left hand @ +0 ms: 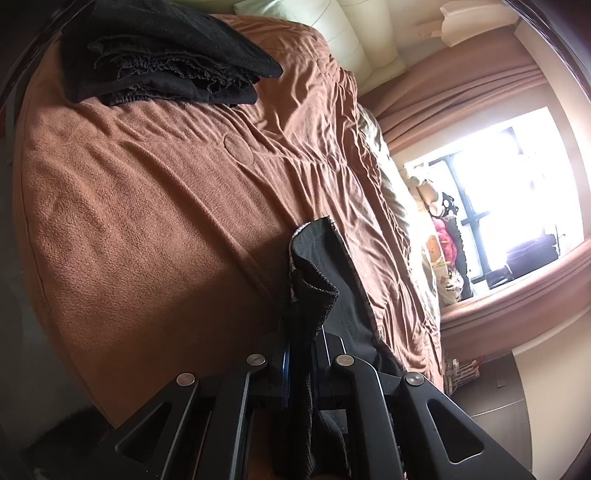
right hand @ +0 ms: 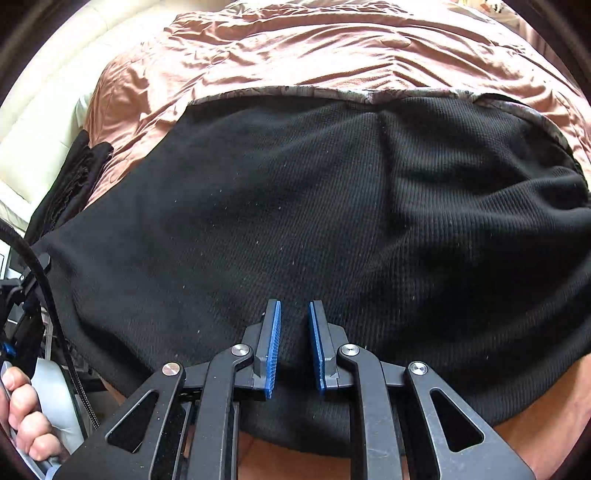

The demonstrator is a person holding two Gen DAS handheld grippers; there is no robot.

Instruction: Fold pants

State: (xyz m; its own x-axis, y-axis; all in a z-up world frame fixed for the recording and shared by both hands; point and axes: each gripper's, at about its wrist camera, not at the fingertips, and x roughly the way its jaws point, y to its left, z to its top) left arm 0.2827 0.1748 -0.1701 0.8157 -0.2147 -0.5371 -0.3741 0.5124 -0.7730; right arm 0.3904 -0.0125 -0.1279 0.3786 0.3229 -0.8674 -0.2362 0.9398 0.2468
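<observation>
Black ribbed pants [right hand: 295,203] lie spread across the brown bed cover [right hand: 295,55], with a patterned lining showing along their far edge. My right gripper [right hand: 294,314] hovers over their near part, its blue pads [right hand: 275,332] a narrow gap apart with nothing pinched between them. My left gripper [left hand: 301,332] is shut on a bunched edge of the pants [left hand: 325,266], which stands up out of its jaws above the bed cover [left hand: 147,203]. In the right wrist view that corner of the pants is drawn out to the left edge, above a hand [right hand: 26,413].
A stack of folded black clothes [left hand: 162,59] sits at the far end of the bed, seen also as dark folds [right hand: 70,184]. A cream headboard [left hand: 354,29] stands behind it. A bright window [left hand: 517,203] with stuffed toys [left hand: 439,229] is beside the bed.
</observation>
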